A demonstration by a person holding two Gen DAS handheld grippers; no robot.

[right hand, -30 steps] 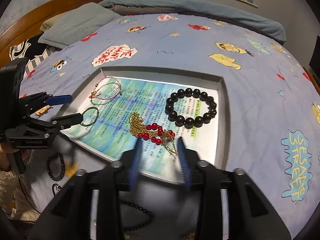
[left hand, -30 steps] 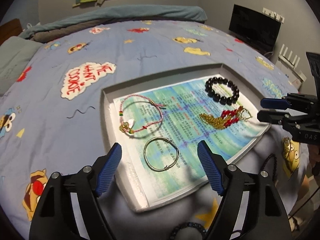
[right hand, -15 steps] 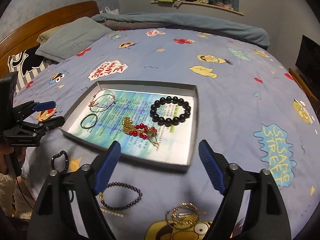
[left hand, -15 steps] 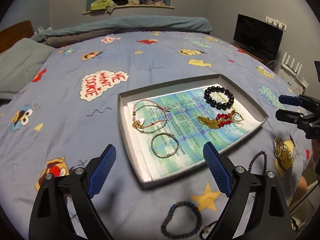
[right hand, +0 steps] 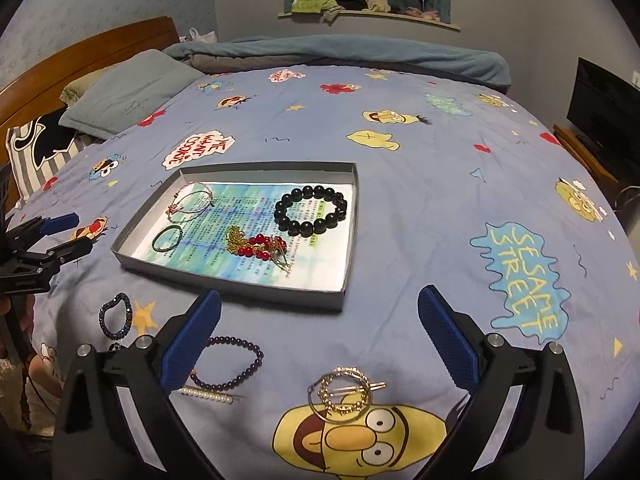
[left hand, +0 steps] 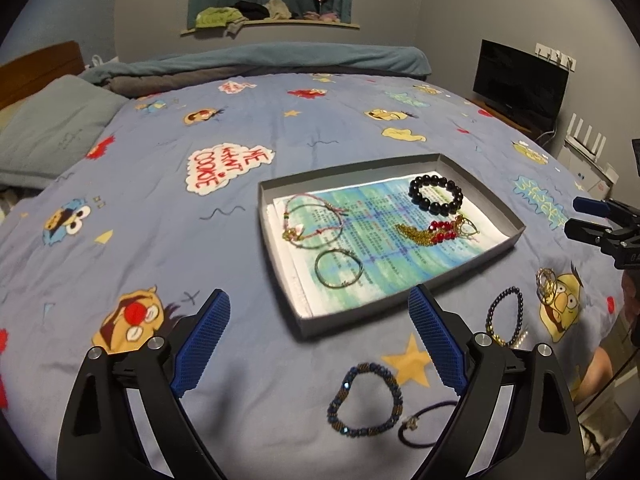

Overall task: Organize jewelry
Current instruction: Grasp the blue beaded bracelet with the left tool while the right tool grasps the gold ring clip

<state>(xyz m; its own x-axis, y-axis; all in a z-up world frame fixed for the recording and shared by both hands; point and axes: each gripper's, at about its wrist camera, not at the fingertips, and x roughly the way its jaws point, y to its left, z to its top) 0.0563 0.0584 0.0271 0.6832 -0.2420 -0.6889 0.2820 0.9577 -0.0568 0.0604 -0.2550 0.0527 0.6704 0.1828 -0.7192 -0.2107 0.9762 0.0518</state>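
Note:
A grey tray (left hand: 516, 232) (right hand: 348, 280) lies on the bedspread. It holds a black bead bracelet (left hand: 436, 194) (right hand: 310, 210), a gold chain with red beads (left hand: 436, 234) (right hand: 256, 246), a pink cord bracelet (left hand: 314, 222) and a thin bangle (left hand: 338, 268). Loose on the cover near me are a blue bead bracelet (left hand: 364, 400), a purple bead bracelet (right hand: 232, 364) and gold hoops (right hand: 344, 394). My left gripper (left hand: 318, 320) is open and empty, short of the tray's near corner. My right gripper (right hand: 320, 320) is still opening its jaws, with nothing between them.
A dark hair tie (left hand: 424, 420) and a pearl pin (right hand: 206, 394) also lie on the cover. Pillows (right hand: 128, 92) and a wooden headboard (right hand: 80, 56) are at the far left. A dark screen (left hand: 520, 76) stands off the bed to the right.
Both grippers have drawn back and up from the tray, bringing the loose jewelry near me into view. The right jaws went from narrow over the gold and red chain to wide. The left jaws widened slightly.

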